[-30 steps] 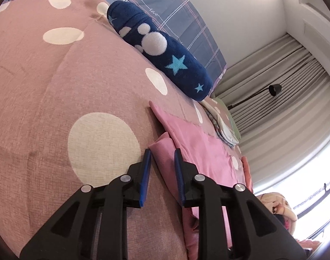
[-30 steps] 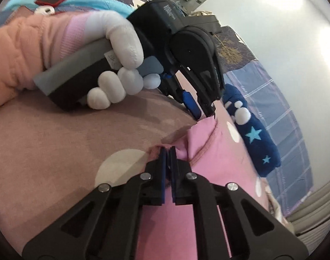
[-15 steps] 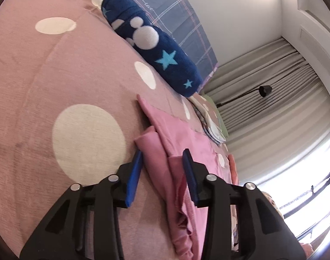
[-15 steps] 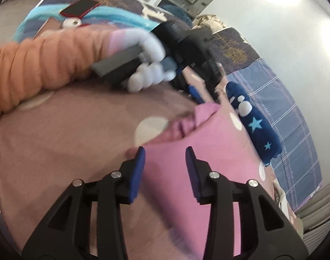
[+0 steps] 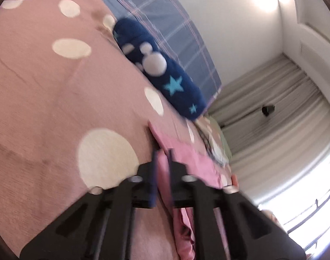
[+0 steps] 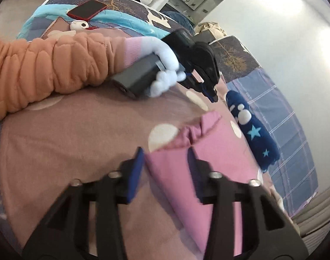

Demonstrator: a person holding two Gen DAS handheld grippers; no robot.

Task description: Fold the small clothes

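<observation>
Pink cotton, the small garment [image 5: 187, 162] lies on the dotted mauve bedspread [image 5: 45, 112]. In the left wrist view the left gripper [image 5: 162, 169] has just been closing, its jaws narrowed with a pink fold between them; blur hides whether they truly pinch it. In the right wrist view the right gripper [image 6: 165, 164] has just been opening and stands apart over the flat cloth, gripping nothing. Judging by the bunched corner [image 6: 195, 130], folding is barely started.

Matt pink cloth garment [image 6: 199, 164] on soft dotted bedspread [image 6: 78, 143]
</observation>
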